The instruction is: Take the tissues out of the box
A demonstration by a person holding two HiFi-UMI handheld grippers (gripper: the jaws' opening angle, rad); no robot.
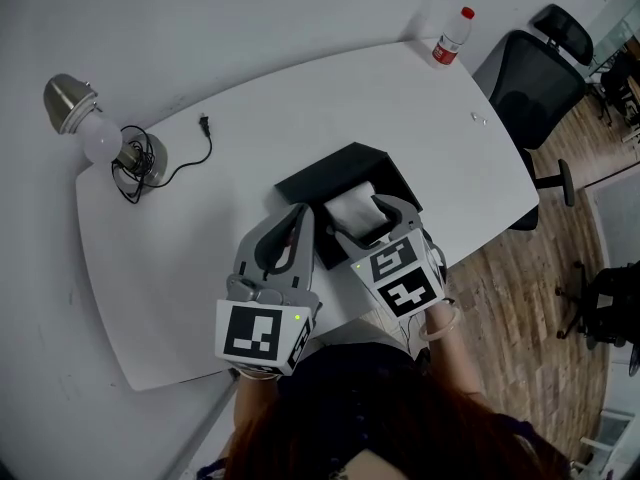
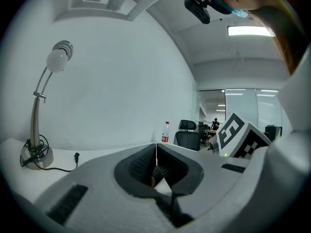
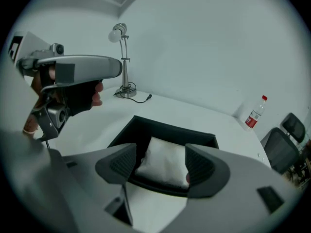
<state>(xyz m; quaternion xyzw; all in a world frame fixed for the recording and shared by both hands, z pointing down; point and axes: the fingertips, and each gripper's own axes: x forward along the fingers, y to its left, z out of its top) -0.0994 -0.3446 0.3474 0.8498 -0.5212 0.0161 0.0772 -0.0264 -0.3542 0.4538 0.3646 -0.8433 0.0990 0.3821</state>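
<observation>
Right gripper [image 3: 161,154]: jaws spread wide, straddling the white soft tissue pack [image 1: 355,208], pads clear of it, nothing gripped. The pack sits inside the open black rectangular box [image 1: 340,168] near the front edge of the white table [image 1: 300,108]. Left gripper [image 2: 156,152]: jaws closed together, empty, held just left of the box, not touching it. A silver desk lamp [image 1: 85,123] is at the table's far left and a clear plastic bottle with a red cap [image 1: 452,36] at the far right corner.
</observation>
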